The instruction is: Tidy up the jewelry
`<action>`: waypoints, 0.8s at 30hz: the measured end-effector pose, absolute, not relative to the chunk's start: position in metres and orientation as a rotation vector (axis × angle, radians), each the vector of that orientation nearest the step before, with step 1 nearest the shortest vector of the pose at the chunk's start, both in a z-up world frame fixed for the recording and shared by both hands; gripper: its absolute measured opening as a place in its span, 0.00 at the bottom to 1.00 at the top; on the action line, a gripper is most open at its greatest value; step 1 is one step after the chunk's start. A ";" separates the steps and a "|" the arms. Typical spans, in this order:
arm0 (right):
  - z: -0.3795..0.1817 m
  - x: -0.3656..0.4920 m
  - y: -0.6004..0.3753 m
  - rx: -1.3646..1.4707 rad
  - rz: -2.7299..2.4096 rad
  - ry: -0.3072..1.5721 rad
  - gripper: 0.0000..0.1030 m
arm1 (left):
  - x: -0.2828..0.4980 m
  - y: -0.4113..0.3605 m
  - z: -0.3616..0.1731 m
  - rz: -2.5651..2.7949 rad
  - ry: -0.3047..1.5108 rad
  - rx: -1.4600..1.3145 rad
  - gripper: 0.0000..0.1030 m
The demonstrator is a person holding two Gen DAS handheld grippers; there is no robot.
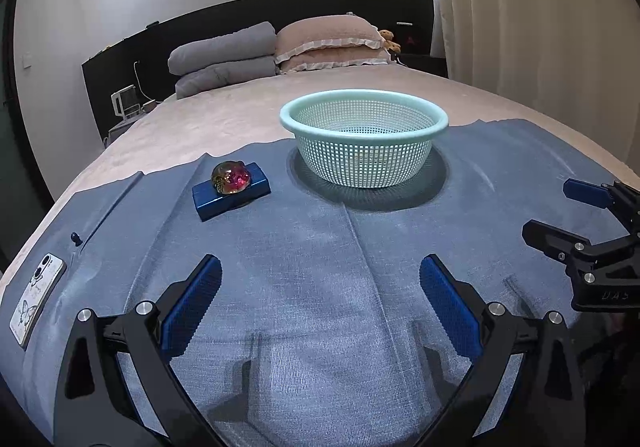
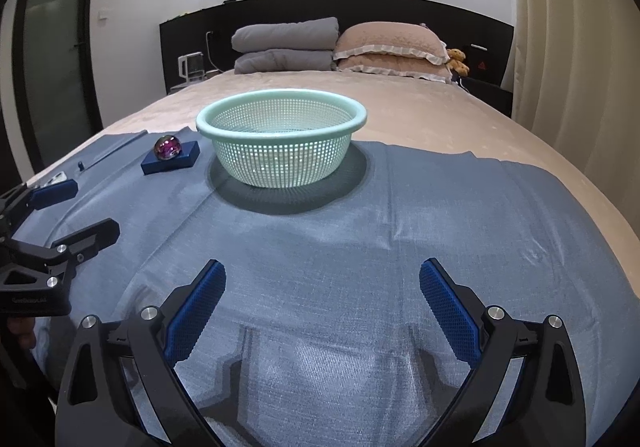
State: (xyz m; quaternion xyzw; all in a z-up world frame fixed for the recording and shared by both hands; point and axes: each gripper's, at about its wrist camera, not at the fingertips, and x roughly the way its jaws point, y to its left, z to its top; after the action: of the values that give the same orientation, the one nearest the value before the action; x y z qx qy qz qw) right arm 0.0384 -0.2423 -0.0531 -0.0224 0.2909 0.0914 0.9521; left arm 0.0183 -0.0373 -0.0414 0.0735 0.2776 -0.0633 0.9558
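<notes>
A glossy red and gold jewel (image 1: 231,177) sits on a small blue box (image 1: 231,195) on the blue cloth, left of a mint green mesh basket (image 1: 363,119). In the right wrist view the jewel (image 2: 168,147), box (image 2: 171,162) and basket (image 2: 281,115) lie ahead and to the left. My left gripper (image 1: 320,303) is open and empty, well short of the box. My right gripper (image 2: 322,307) is open and empty, short of the basket. Each gripper shows at the edge of the other's view: the right one (image 1: 560,211), the left one (image 2: 80,207).
A blue cloth (image 1: 312,247) covers the near part of a beige bed (image 1: 224,123). A phone in a butterfly case (image 1: 37,297) lies at the cloth's left edge, with a small dark item (image 1: 76,238) near it. Pillows and a folded grey blanket (image 2: 286,43) lie at the headboard.
</notes>
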 end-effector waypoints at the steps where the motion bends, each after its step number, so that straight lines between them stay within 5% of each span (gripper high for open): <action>1: -0.053 0.039 -0.243 -0.042 0.186 0.591 0.91 | 0.018 -0.038 -0.041 -0.128 0.562 0.151 0.94; 24: -0.059 0.041 -0.238 -0.064 0.183 0.611 0.91 | 0.023 -0.031 -0.047 -0.133 0.592 0.137 0.94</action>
State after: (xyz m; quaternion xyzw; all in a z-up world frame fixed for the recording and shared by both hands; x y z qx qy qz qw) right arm 0.0410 -0.2381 -0.0592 -0.0315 0.3001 0.0898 0.9491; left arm 0.0232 -0.0311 -0.0466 0.0674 0.2910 -0.0656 0.9521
